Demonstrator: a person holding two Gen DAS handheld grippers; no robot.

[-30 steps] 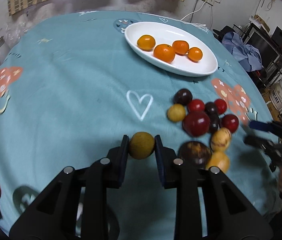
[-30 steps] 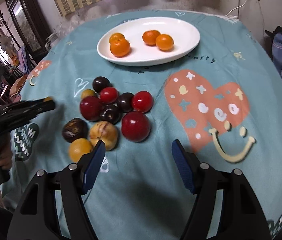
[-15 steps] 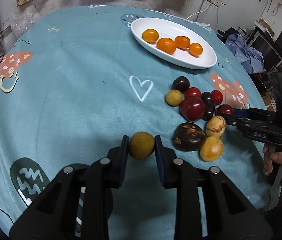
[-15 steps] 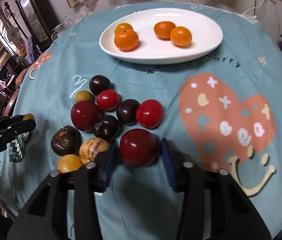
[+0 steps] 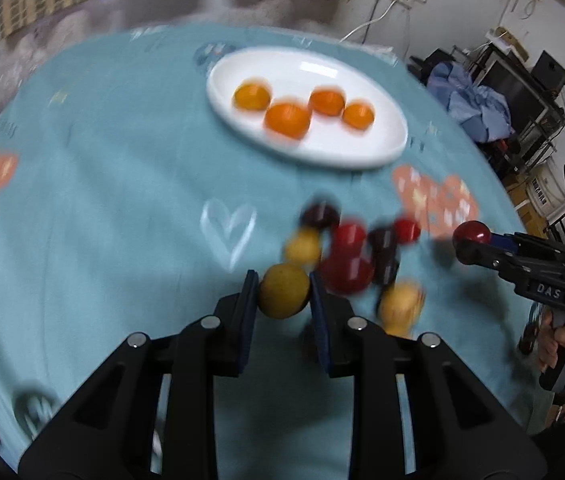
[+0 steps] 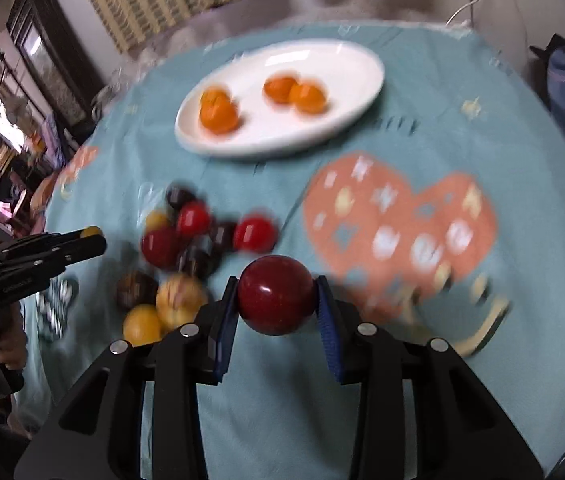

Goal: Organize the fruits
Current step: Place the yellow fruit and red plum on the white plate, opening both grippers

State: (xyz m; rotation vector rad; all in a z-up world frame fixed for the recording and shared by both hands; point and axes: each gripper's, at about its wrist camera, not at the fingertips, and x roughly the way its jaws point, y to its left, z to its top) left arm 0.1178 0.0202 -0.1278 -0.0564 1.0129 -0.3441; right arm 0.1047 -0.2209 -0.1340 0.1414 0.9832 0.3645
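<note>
— What's each hand got?

— The left gripper pinches a round yellow-brown fruit; the right gripper clamps a dark red plum. Both fruits are round, no long axis to speak of.

— And on the cloth?

— A blurred heap of loose fruit on the teal tablecloth, too smeared to count. Farthest, the white oval plate holds four oranges.
</note>
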